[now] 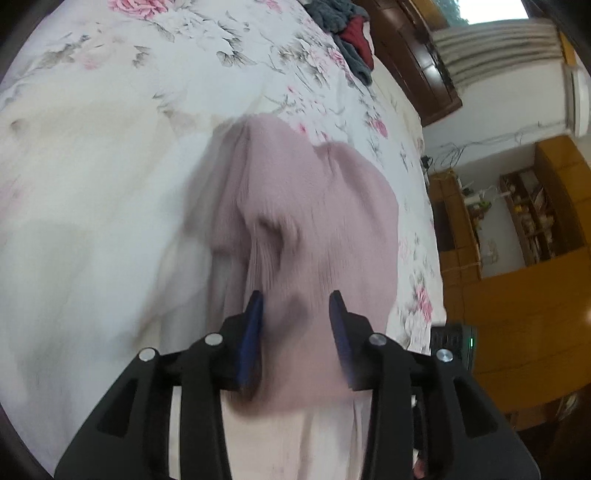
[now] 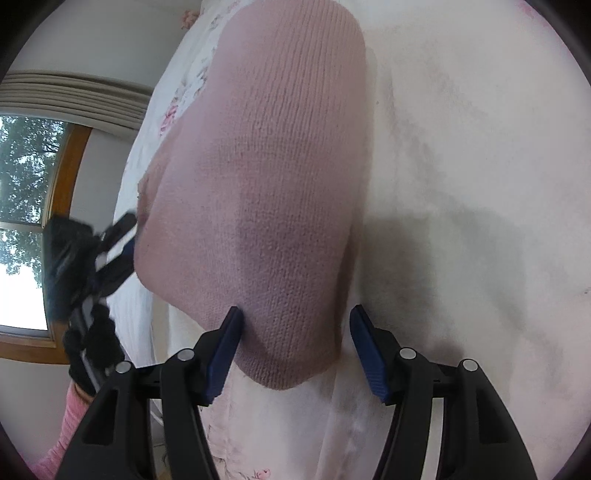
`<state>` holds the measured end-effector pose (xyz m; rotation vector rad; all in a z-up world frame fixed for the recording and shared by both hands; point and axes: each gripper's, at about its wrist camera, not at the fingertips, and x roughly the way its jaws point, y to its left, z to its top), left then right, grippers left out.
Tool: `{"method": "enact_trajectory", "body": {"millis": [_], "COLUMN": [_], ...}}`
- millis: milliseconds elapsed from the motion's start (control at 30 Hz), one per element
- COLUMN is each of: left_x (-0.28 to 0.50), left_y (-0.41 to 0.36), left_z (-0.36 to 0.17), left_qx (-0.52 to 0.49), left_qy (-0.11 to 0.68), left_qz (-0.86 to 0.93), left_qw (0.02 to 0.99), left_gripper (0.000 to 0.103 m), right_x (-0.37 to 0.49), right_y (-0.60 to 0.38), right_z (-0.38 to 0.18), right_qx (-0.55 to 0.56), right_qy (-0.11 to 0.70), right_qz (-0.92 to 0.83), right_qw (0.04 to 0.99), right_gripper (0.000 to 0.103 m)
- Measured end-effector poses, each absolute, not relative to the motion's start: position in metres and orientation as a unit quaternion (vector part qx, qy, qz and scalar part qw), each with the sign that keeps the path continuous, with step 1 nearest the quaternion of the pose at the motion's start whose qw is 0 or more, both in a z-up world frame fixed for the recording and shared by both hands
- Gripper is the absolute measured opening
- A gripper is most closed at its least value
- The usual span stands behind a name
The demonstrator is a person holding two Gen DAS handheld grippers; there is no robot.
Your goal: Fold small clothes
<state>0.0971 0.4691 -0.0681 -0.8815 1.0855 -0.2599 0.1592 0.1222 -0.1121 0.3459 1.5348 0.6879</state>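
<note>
Pink knit garment [image 2: 273, 177] between the spread blue pads of the right gripper [image 2: 295, 314], near hem not clamped, jaws apart on either side of it. Spread flat over the floral bedsheet [image 2: 461, 147], smooth on this side, doubled edge rounded at the near corner.

Off to the left in the right wrist view, left gripper [image 2: 122, 236] at the garment's other edge, held by a hand in a pink sleeve [image 2: 62, 435]. In its own view, left gripper [image 1: 297, 299] also parted, pads straddling bunched fabric without pinching it (motion blur here, so contact hard to confirm).

Farther on, pink knit garment [image 1: 295, 221] rumpled into ridges toward its far end on the floral bedsheet [image 1: 110, 110]. Beyond that, grey and red clothes [image 1: 347, 33] heaped at the bed's far edge.

Folding judged partly done: one fold apparently laid, creases and a further fold left, heap seemingly untouched.
</note>
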Motion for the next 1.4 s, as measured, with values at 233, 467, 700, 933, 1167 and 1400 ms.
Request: {"method": "enact_trajectory", "body": {"millis": [233,467,700,933,1167,1400], "left_x": [0.09,0.091,0.087,0.11,0.148,0.166], "left_y": [0.454,0.451,0.462,0.494,0.493,0.479], "left_z": [-0.084,-0.11,-0.087,-0.067,-0.091,-0.119], "left_qx": [-0.363,-0.361,-0.357,-0.376,-0.388,-0.395], "left_qy": [0.527,0.545,0.534,0.487,0.504,0.512], "left_qz": [-0.104,-0.095,-0.089,-0.061,-0.073,-0.112], "left_qw": [0.761,0.751,0.761,0.786,0.768,0.754], "left_gripper": [0.035,0.039,0.052,0.071,0.071,0.073], "right_x": [0.156,0.15,0.154,0.159,0.185,0.209], "right_y": [0.127,0.138,0.139,0.11,0.102,0.103], "right_z": [-0.087,-0.095,-0.096,-0.074,-0.064,-0.067], "right_qx": [0.122,0.061,0.075,0.111,0.143,0.186], "right_qy": [0.66,0.67,0.667,0.639,0.623,0.619], "right_qz": [0.31,0.277,0.29,0.306,0.311,0.325], "right_qw": [0.673,0.686,0.682,0.697,0.703,0.69], "right_gripper": [0.023,0.022,0.03,0.05,0.054,0.063]}}
